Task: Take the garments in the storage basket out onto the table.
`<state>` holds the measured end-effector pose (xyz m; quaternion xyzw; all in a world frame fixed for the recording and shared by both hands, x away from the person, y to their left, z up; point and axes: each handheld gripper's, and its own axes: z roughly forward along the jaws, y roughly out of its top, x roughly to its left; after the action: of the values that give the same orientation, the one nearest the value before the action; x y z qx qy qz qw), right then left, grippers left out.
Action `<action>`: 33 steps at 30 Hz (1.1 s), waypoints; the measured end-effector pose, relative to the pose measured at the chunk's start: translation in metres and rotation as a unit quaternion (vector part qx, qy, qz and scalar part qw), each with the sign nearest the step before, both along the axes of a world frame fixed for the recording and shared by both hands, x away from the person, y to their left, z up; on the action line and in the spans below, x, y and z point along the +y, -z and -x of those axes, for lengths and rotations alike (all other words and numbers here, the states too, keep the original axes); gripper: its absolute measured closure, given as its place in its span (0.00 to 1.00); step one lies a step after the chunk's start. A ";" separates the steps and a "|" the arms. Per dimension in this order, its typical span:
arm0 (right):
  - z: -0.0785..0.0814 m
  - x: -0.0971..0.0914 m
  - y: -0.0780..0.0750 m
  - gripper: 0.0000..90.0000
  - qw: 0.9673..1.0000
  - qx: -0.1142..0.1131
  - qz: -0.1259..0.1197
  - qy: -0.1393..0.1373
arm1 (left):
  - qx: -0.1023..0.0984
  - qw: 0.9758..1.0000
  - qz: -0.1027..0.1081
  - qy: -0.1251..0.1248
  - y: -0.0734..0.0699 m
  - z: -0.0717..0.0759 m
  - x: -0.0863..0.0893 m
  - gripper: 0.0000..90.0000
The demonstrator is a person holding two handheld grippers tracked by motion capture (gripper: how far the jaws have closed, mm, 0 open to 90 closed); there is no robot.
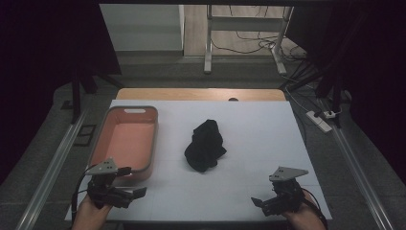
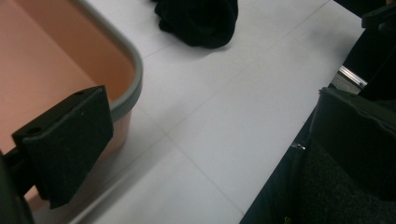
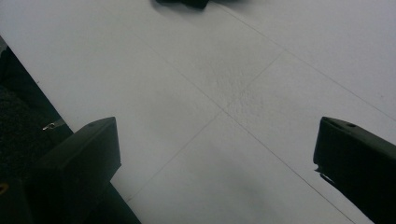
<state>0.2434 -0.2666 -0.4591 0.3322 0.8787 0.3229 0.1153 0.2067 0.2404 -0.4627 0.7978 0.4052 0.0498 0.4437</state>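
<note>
The black cloth [image 1: 205, 145] lies bunched mid-table, just right of the pink bin [image 1: 125, 139], forward of both grippers and between them. The left gripper [image 1: 128, 194] and right gripper [image 1: 264, 203], both spread and empty, sit about equally far

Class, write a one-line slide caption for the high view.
Black cloth lies bunched mid-table beside an empty pink bin; both tongs wait open near the front edge.

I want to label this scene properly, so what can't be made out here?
- Black cloth: a dark crumpled heap in the high view, its type unreadable; both gripper views cut it at the top edge.
- Pink bin: its near wall is behind the left gripper in the high view.
</note>
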 end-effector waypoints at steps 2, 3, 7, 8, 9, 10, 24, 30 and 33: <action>0.000 0.000 0.000 0.00 1.000 -0.002 -0.001 -0.001 | 0.000 1.000 -0.006 -0.009 0.001 0.004 0.005 0.00; 0.000 0.000 0.000 0.00 1.000 -0.001 -0.001 0.001 | 0.000 1.000 -0.006 -0.012 0.002 0.005 0.007 0.00; 0.000 -0.001 0.000 0.00 1.000 -0.002 -0.007 0.006 | 0.000 1.000 -0.003 -0.025 0.003 0.012 0.016 0.00; 0.000 -0.002 0.000 0.00 1.000 -0.002 -0.008 0.007 | 0.001 1.000 -0.004 -0.028 0.003 0.013 0.018 0.00; 0.000 -0.002 -0.001 0.00 1.000 -0.001 -0.009 0.008 | 0.001 1.000 -0.004 -0.031 0.004 0.014 0.020 0.00; 0.000 -0.002 -0.001 0.00 1.000 -0.001 -0.008 0.008 | 0.002 0.999 -0.004 -0.033 0.004 0.015 0.021 0.00; -0.001 -0.002 -0.001 0.00 1.000 -0.002 -0.010 0.012 | 0.008 0.998 -0.002 -0.064 0.009 0.031 0.041 0.00; -0.001 -0.002 -0.001 0.00 1.000 -0.003 -0.010 0.013 | 0.009 0.997 -0.003 -0.075 0.010 0.037 0.048 0.00; -0.001 -0.002 -0.001 0.00 1.000 -0.002 -0.007 0.012 | 0.008 0.997 -0.002 -0.081 0.011 0.040 0.052 0.00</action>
<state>0.2441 -0.2686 -0.4585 0.3432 0.8722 0.3279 0.1186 0.1662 0.2928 -0.4733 0.7637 0.4716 0.0797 0.4335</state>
